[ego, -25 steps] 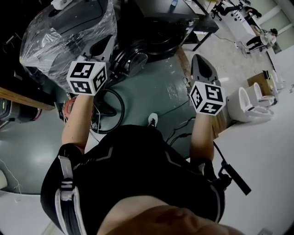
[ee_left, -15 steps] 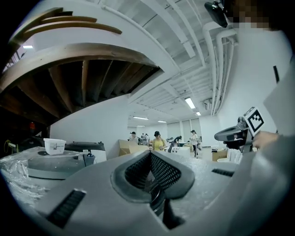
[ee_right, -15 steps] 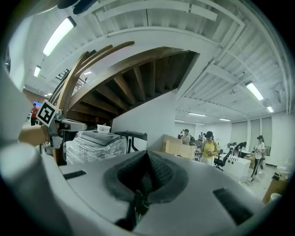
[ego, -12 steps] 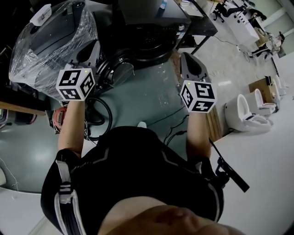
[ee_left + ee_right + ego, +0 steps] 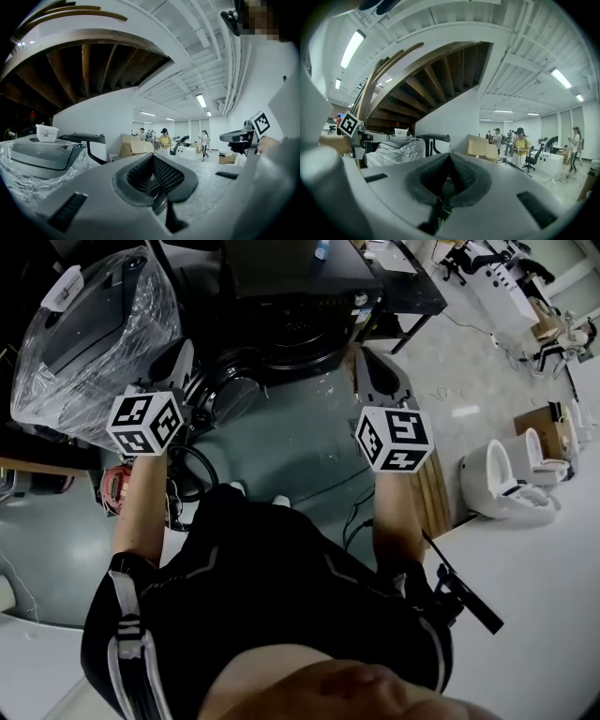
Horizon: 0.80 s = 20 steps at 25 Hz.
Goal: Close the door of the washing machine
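The black front-loading washing machine stands at the top middle of the head view. Its round dark door hangs open to the front left, over the grey floor. My left gripper is held level just left of the door, apart from it; its jaws are shut with nothing between them. My right gripper hovers to the right of the machine's front, also shut and empty. Neither gripper view shows the door.
A plastic-wrapped appliance stands left of the washing machine, also in the left gripper view. Black cables and a red object lie by my feet. White toilets and a wooden pallet sit to the right. People work far off.
The person has stepped forward: the washing machine and its open door have come closer and lower in the head view. Both grippers have moved forward with the body, still shut.
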{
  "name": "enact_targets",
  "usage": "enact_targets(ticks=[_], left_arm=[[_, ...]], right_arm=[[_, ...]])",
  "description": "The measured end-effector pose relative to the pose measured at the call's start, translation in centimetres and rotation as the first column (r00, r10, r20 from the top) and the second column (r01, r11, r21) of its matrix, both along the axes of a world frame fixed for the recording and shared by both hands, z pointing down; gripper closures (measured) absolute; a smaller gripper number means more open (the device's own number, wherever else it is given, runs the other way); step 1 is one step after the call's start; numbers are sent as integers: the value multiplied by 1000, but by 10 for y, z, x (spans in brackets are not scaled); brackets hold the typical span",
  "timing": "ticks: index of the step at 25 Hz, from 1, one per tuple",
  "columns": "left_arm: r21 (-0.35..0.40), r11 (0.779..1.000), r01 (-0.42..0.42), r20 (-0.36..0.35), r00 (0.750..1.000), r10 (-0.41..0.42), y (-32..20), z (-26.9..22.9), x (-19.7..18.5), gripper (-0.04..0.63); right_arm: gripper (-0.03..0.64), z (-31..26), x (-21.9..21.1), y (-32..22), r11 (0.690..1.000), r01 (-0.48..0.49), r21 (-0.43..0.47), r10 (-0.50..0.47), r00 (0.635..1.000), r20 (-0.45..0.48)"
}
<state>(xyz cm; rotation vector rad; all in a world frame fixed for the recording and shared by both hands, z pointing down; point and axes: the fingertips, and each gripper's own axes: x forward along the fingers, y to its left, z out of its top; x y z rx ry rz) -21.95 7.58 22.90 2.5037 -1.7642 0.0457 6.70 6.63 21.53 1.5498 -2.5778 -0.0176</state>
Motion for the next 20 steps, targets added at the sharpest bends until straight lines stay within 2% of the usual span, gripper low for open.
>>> enact_targets(ticks=[3,5,11,13,16,20], left_arm=[[0,999,-45,23,999,45,-16,9,-1,592],[-1,996,-84,12,996,84,-29,16,-6,592],[7,993,-121,-17,993,121,-70,39,-38,592],[3,994,-111,-25,994,111,-85,46,-54,592],[-20,996,-89,-77,993,87,-105,62,-84,592],[-69,994,-84,-10,996,83,-125,89,-110,592]], right_arm=[[612,8,-11,-21,1000,12,-11,-13,1000,-10],[612,13,-22,-35,1000,11,-20,-12,1000,-12],[612,24,-61,-78,999,-32,-42,32,999,5],[612,32,-76,-93,998,-30,-55,31,1000,1],[612,52,-102,-112,995,-9,-102,9,1000,-5],[612,80,-134,-131,987,21,-157,-25,999,-20]])
